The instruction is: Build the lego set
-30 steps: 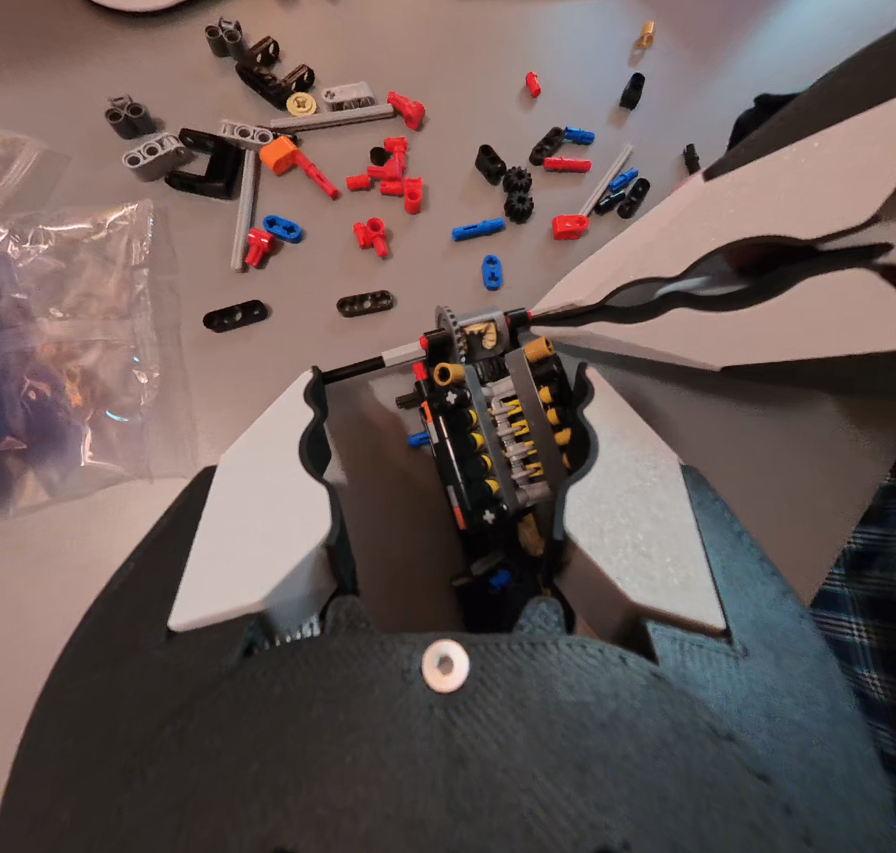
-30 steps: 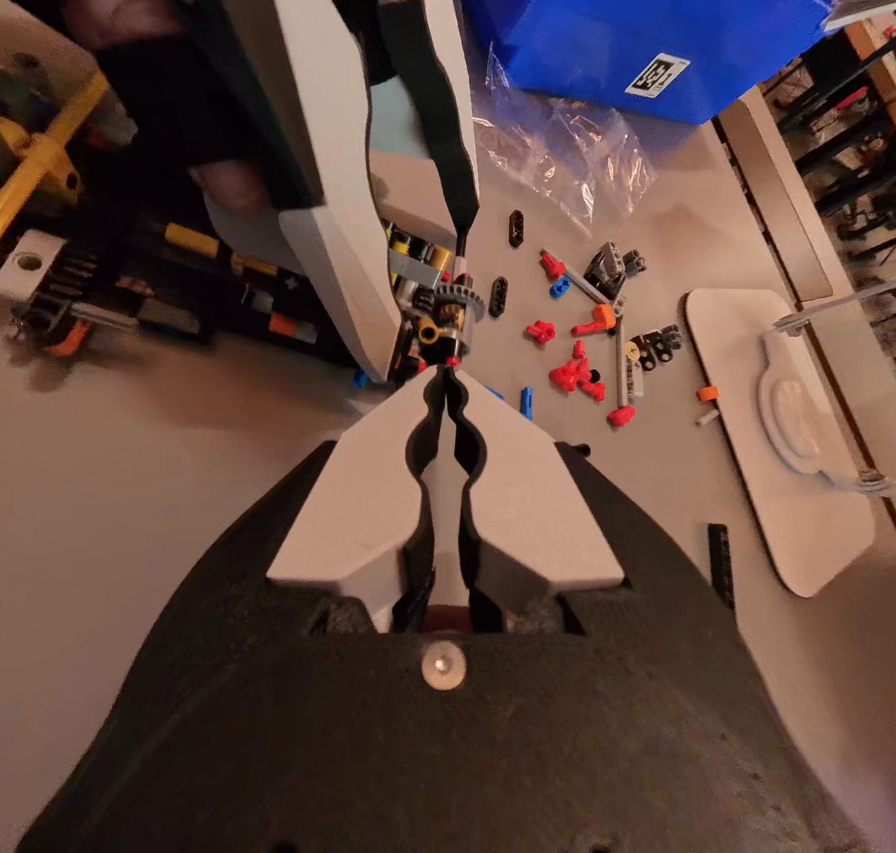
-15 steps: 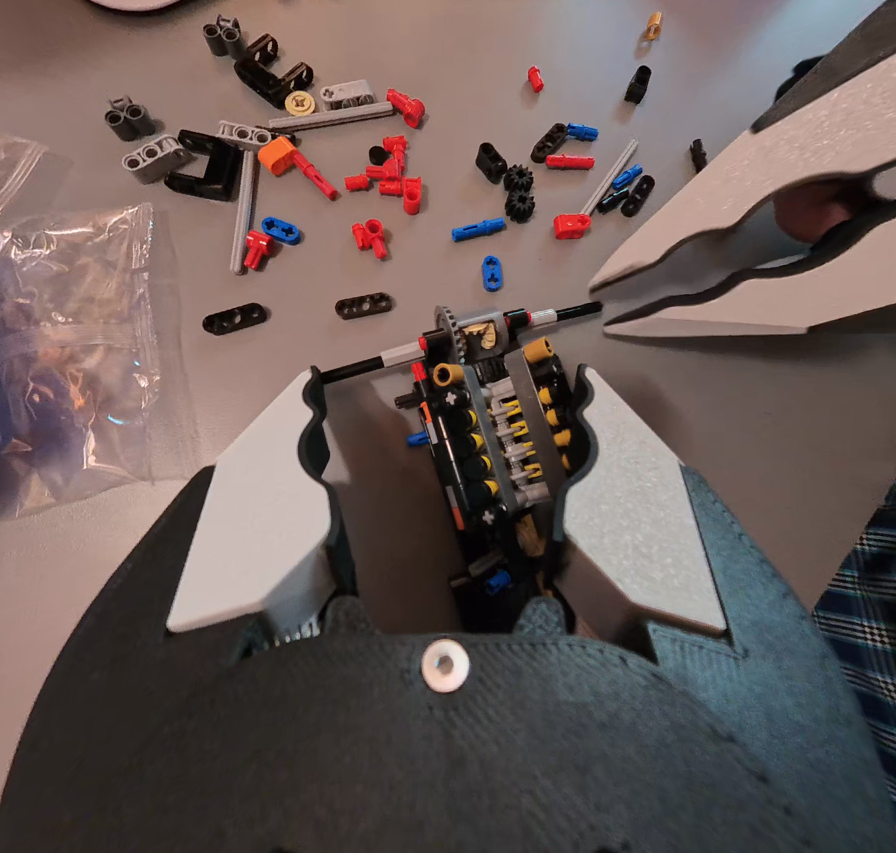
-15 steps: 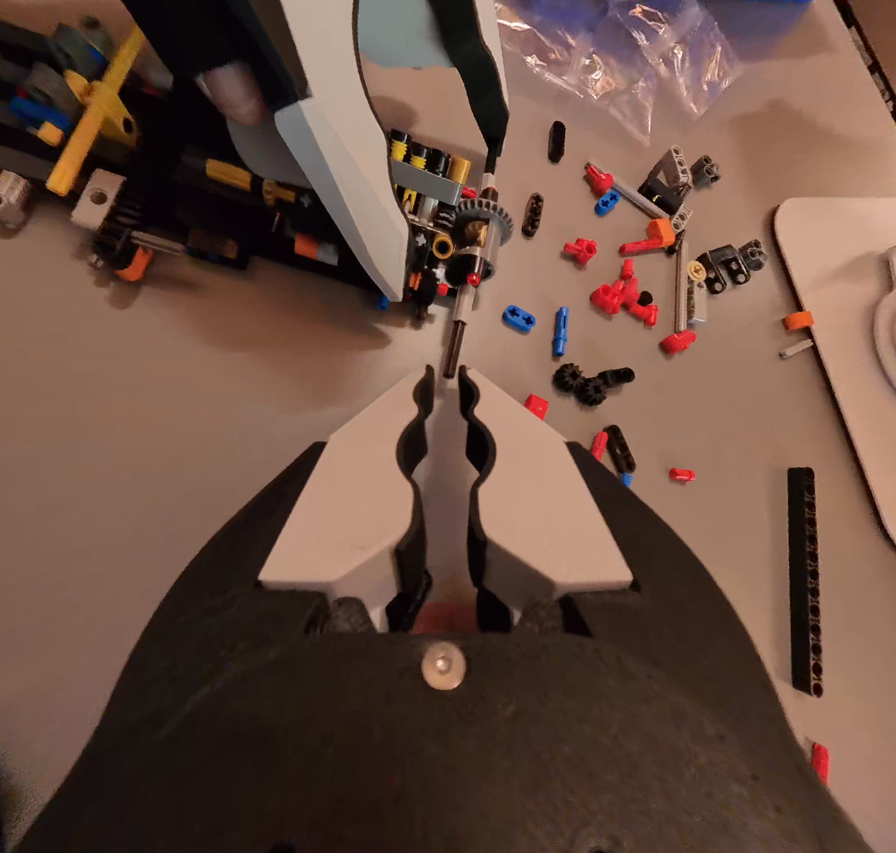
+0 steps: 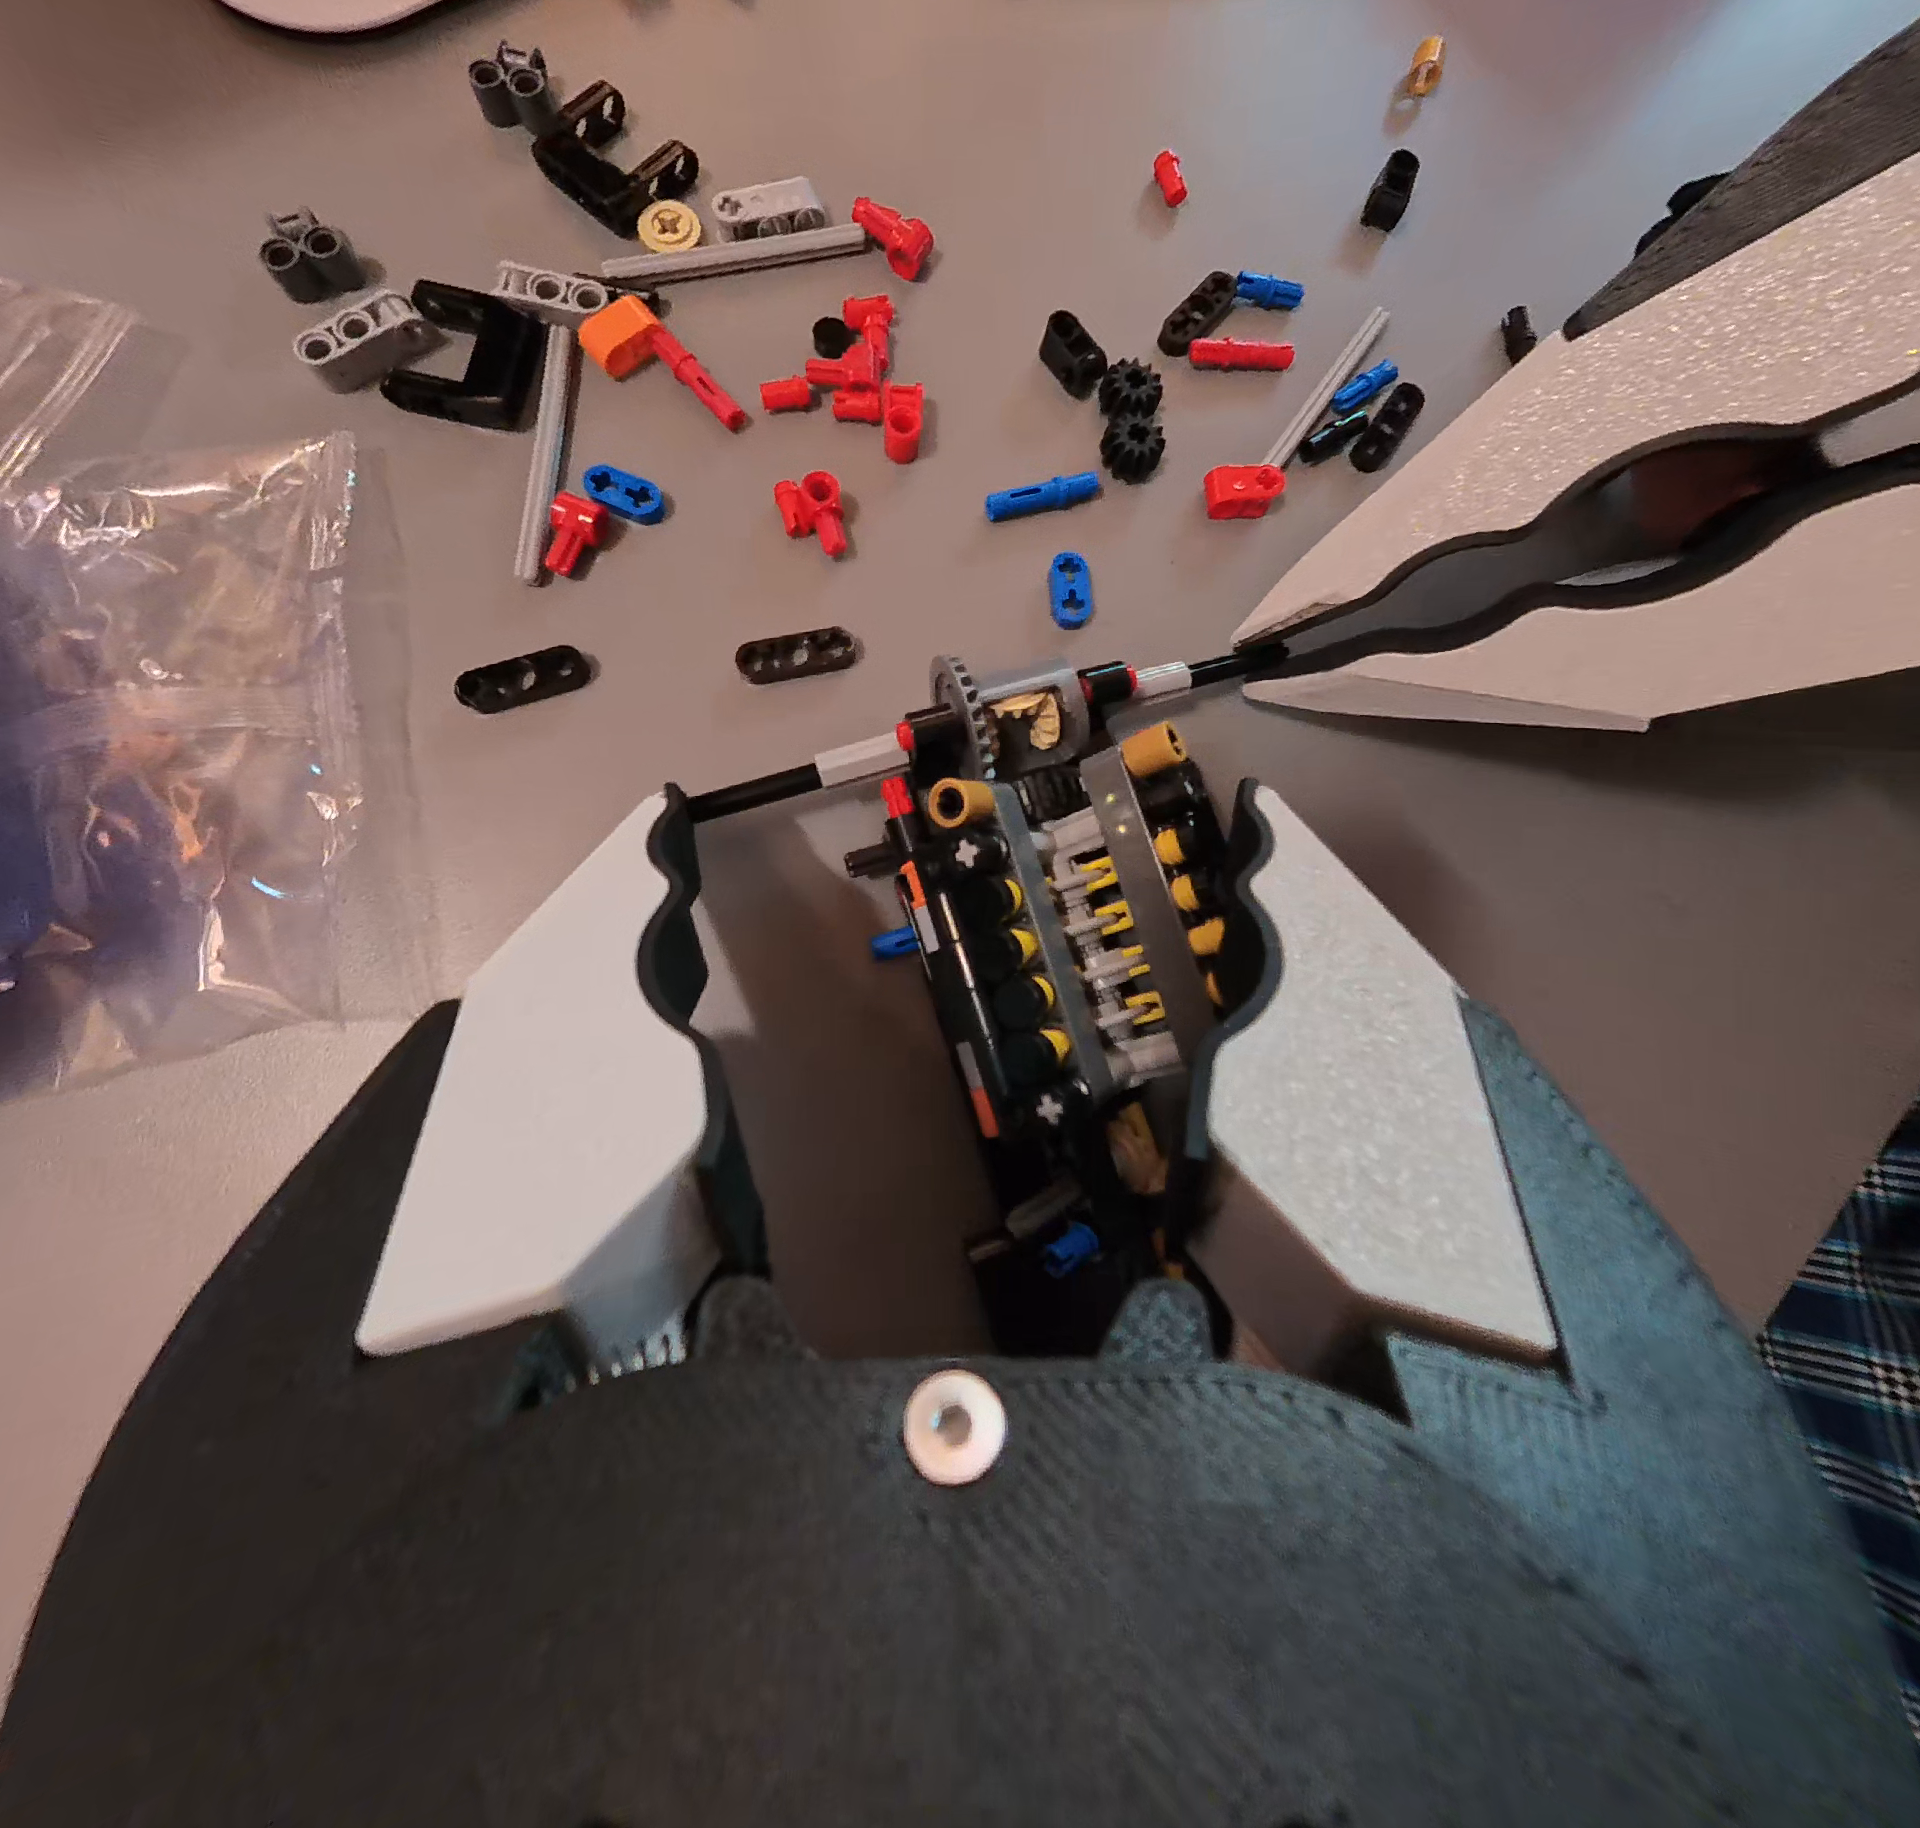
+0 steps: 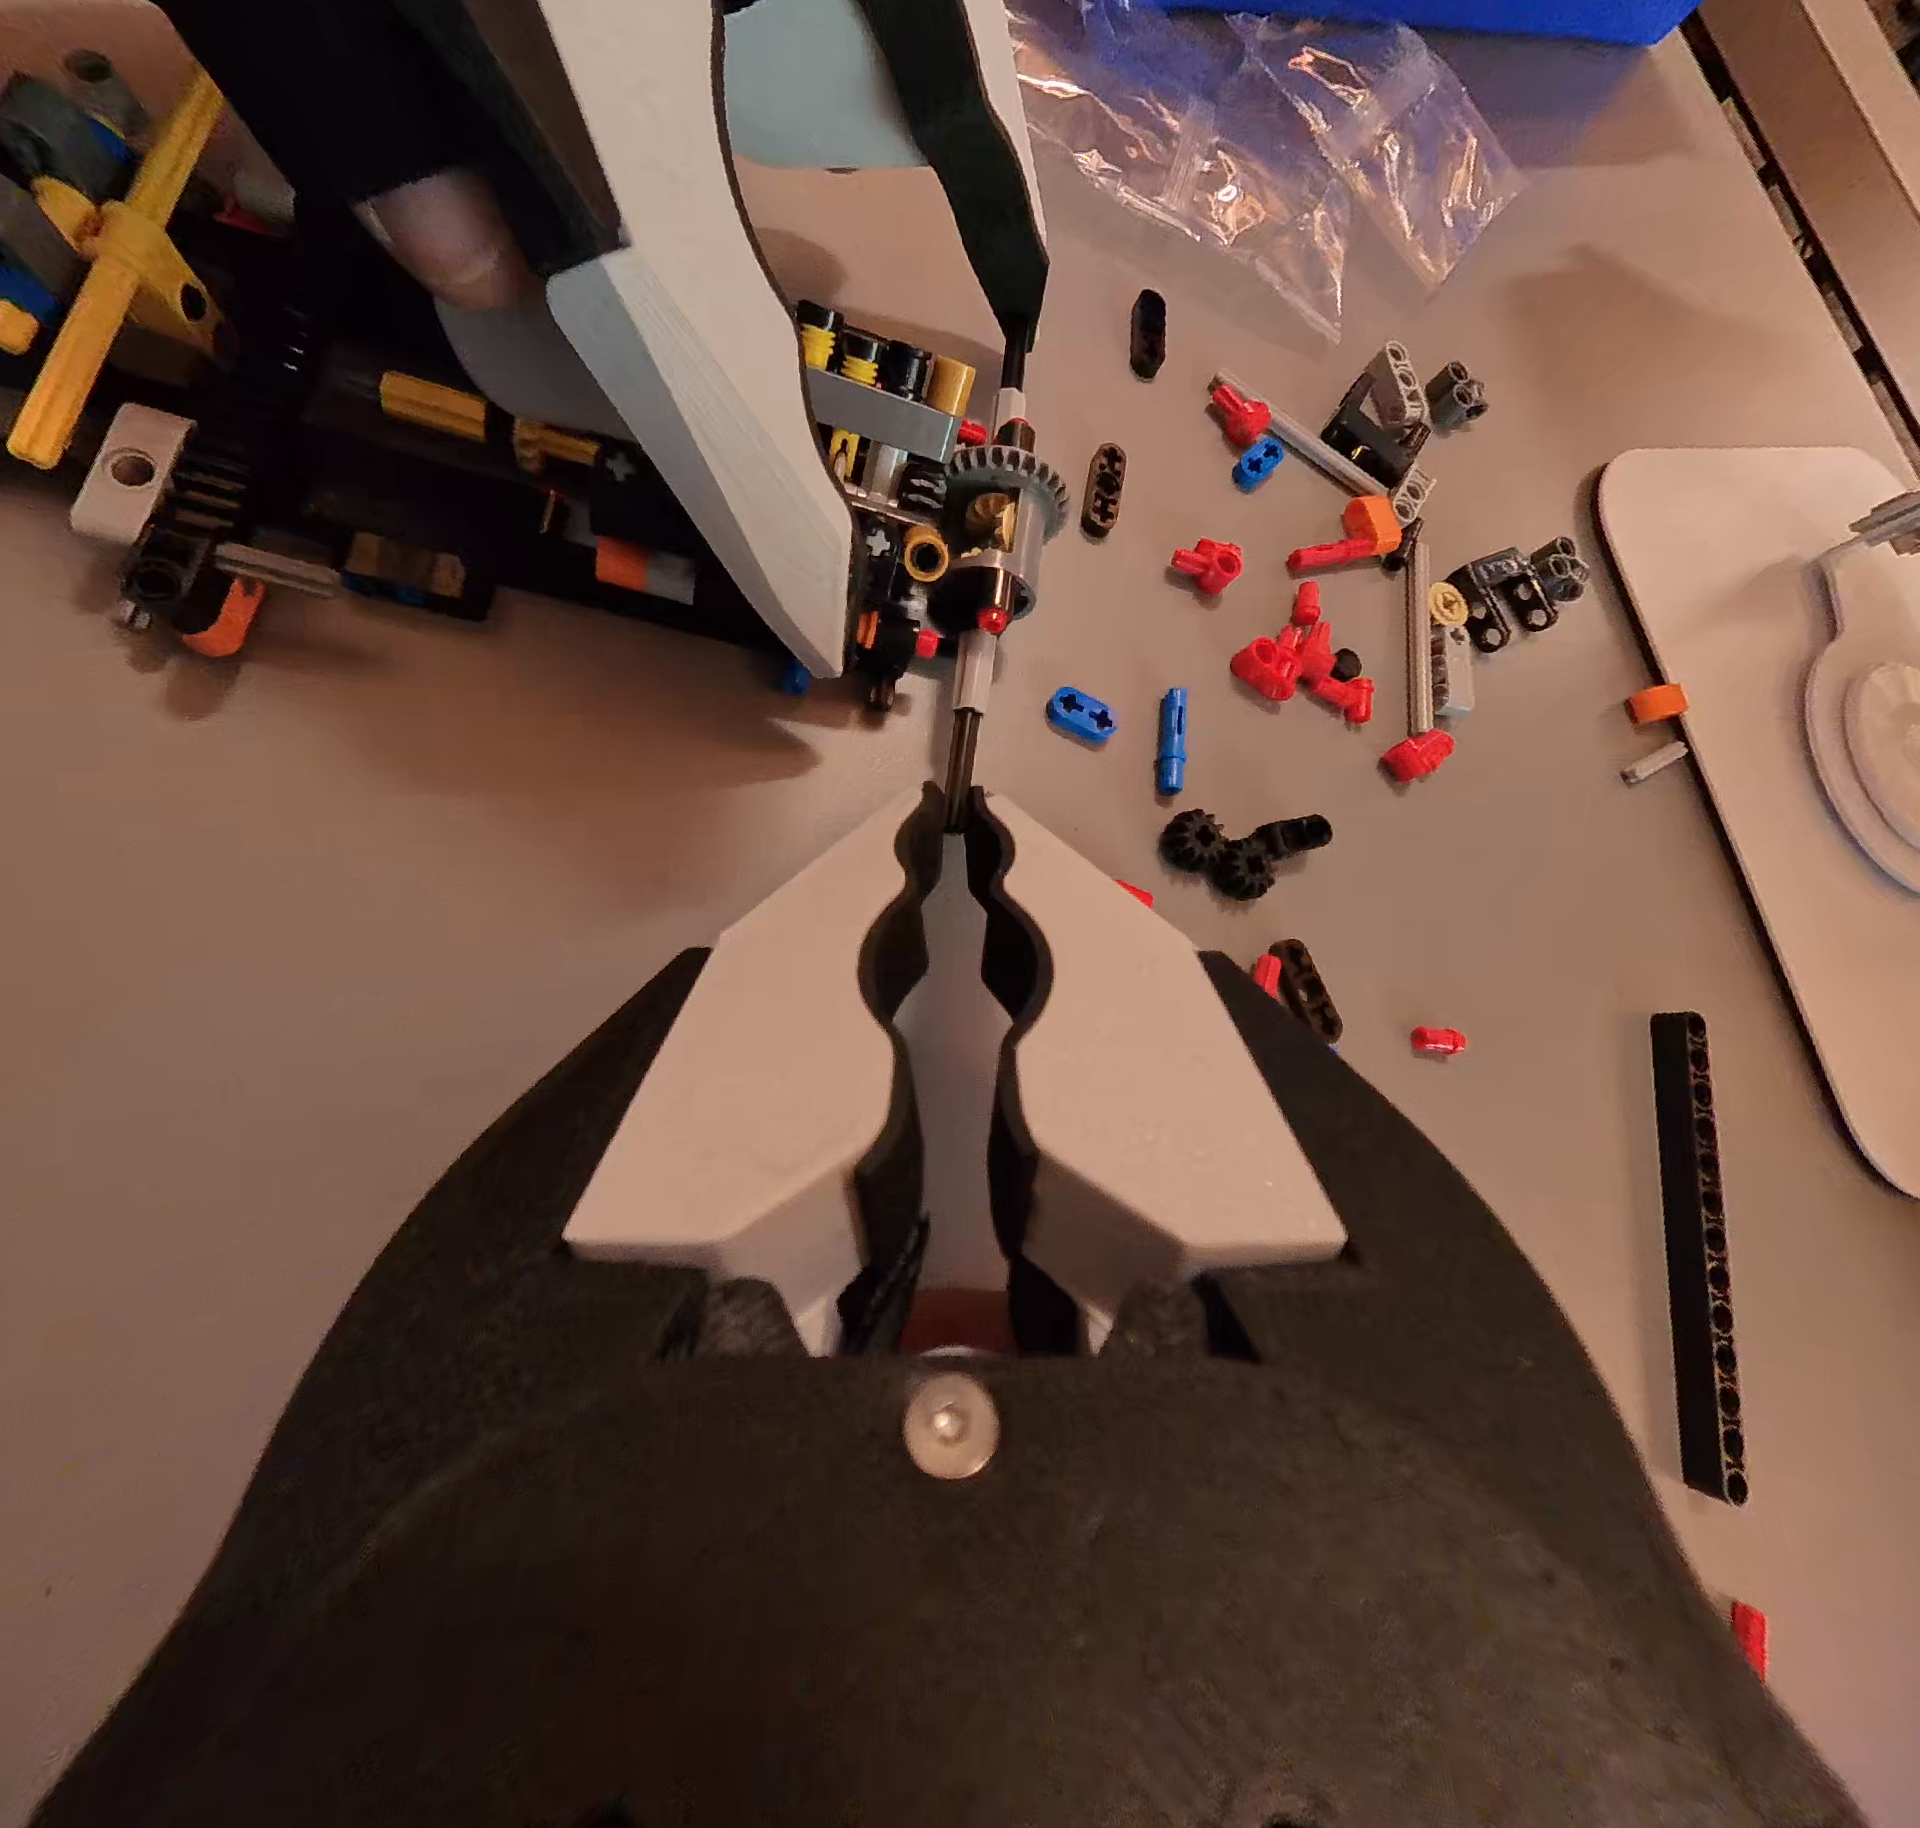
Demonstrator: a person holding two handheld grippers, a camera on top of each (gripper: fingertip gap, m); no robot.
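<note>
Table (image 5: 1558,947): grey top, strewn on its far side with loose red, blue, black and grey pieces; a clear bag (image 5: 177,739) lies on the left in the left wrist view.
Model (image 5: 1049,947): the half-built black, grey and yellow block lies lengthwise between the left fingers, its gear end pointing away from the left camera.
Left gripper (image 5: 961,822): fingers spread wide around the model; the right-side pad touches the model's flank, the left-side pad stands clear of the body with its tip at the rod's far end. Whether it truly clamps the model I cannot tell.
Right gripper (image 6: 951,807): fingers nearly closed, tips pinching the black end of the rod.
Gear (image 6: 1013,474): grey toothed wheel at the model's front, threaded on the rod.
Rod (image 6: 966,739): a thin black stick with pale sleeves, running crosswise through the model's front.
Key relation: the rod's long axis lines up with the right gripper's pointing direction, so a push or pull along that line would likely slide it through the gear; the right gripper is the nearer one to its free end.
Risk: a sideways tug may twist the model against the left fingers.
</note>
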